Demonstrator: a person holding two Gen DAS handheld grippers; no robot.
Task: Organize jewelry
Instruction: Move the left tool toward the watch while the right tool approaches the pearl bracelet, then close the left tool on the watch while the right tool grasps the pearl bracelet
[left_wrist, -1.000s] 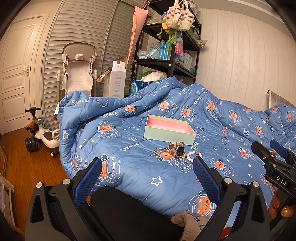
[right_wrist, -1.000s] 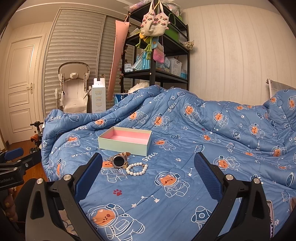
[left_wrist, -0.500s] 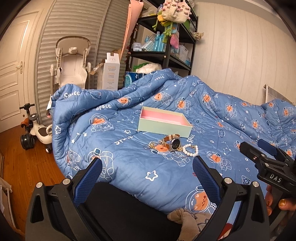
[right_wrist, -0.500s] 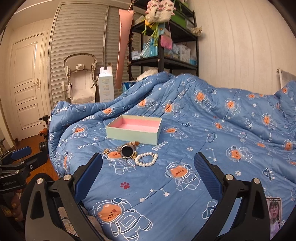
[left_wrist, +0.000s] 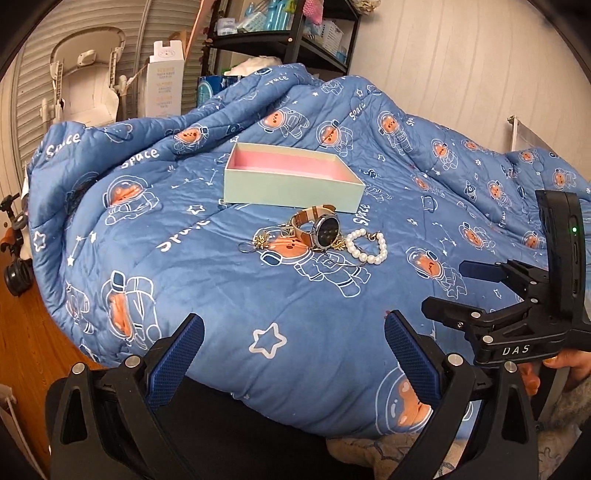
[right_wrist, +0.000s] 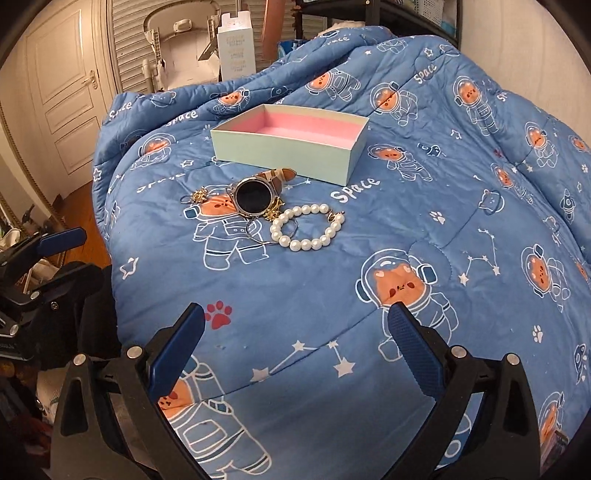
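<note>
A mint box with a pink inside (left_wrist: 291, 177) (right_wrist: 291, 142) sits open and empty on the blue quilt. In front of it lie a brown-strap watch (left_wrist: 317, 227) (right_wrist: 256, 195), a white pearl bracelet (left_wrist: 367, 245) (right_wrist: 308, 227), gold earrings (left_wrist: 260, 240) (right_wrist: 199, 194) and a thin ring (right_wrist: 255, 230). My left gripper (left_wrist: 293, 354) is open and empty, short of the jewelry near the quilt's front edge. My right gripper (right_wrist: 295, 347) is open and empty, below the pearl bracelet. Each gripper shows at the edge of the other's view.
The blue space-print quilt (left_wrist: 221, 288) covers the bed and drops off at the left to a wooden floor (left_wrist: 22, 332). A high chair (left_wrist: 88, 74), a white carton (left_wrist: 166, 85) and a black shelf rack (left_wrist: 288, 40) stand behind the bed.
Both grippers have moved forward and tilted down towards the jewelry, which now looks larger and nearer. Both stay open and empty. The jewelry and box have not moved.
</note>
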